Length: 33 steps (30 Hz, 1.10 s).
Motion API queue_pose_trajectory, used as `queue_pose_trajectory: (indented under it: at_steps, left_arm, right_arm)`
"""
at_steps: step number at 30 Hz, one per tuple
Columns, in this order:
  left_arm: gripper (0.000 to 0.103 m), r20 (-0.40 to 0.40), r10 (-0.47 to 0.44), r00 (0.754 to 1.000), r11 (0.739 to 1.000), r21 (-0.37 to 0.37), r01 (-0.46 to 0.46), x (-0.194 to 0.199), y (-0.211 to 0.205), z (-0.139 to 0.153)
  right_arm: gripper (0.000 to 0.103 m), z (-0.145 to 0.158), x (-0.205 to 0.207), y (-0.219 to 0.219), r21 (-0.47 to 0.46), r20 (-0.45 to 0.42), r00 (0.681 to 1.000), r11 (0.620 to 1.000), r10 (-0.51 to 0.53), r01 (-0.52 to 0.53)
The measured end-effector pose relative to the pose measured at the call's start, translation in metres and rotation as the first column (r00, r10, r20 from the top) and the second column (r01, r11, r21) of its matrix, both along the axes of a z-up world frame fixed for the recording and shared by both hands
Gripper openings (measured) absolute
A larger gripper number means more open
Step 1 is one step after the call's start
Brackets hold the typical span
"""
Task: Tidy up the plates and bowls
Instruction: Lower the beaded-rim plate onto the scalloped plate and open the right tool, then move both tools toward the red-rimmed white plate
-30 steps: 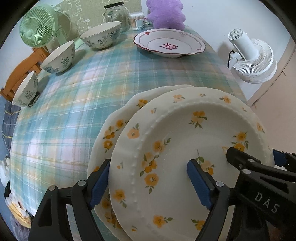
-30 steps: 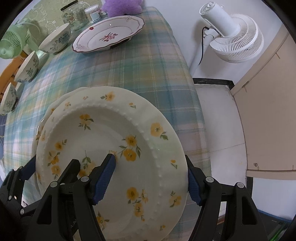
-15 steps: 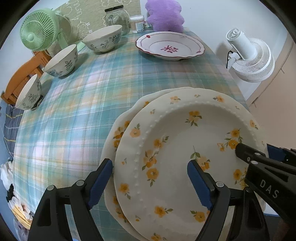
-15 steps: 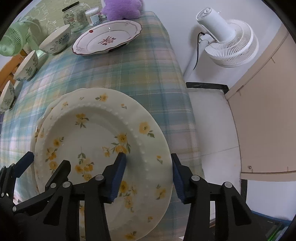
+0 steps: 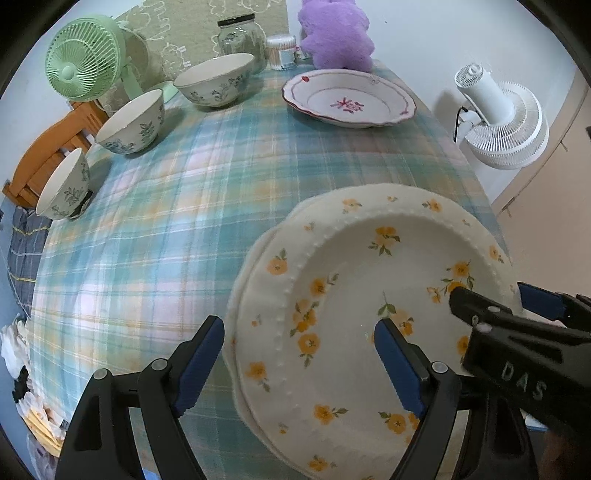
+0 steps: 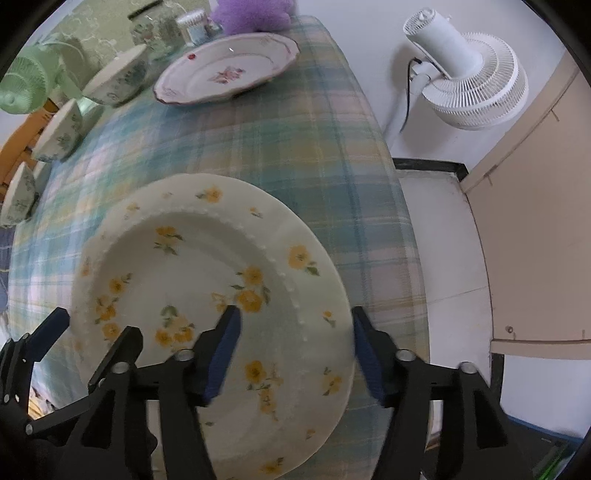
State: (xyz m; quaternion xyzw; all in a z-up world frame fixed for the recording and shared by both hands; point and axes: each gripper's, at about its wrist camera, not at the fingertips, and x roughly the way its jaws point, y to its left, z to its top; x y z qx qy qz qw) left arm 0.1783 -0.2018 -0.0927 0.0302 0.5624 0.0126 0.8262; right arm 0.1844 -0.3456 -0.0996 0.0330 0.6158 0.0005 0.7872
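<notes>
Reading "DAS", the right claw straddles the yellow-flowered plate

A green desk fan stands at the upper left, a glass jar and a small clear container sit at top centre beside a purple plush toy, a white floor fan stands at right, beyond the plaid tablecloth
</notes>
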Motion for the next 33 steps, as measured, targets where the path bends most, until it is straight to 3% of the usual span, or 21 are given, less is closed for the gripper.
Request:
queue_pose_trajectory:
  at_steps: [2,7,19,33]
  left_arm:
    - [0.086,0.009,-0.001,1.000,1.000,-0.001,0.001,-0.001,0.004,0.007]
    - [0.090,0.060,-0.023,0.998,1.000,-0.007,0.023,-0.003,0.017,0.029]
    - [0.090,0.165,-0.081,0.983,0.996,-0.025,0.087,0.008,0.043,0.083]
    - [0.090,0.263,-0.063,0.963,0.996,-0.044,0.077,0.079,0.033,0.114]
  right_arm:
    - [0.079,0.008,-0.002,0.006,-0.009,0.024,1.000,1.000,0.009,-0.009]
    - [0.079,0.032,-0.007,0.017,-0.007,0.089,0.996,1.000,0.004,-0.003]
    - [0.079,0.102,-0.014,0.055,-0.020,0.270,0.961,0.998,-0.056,0.063]
    - [0.080,0.140,0.045,0.051,-0.013,0.377,0.924,0.997,-0.060,0.070]
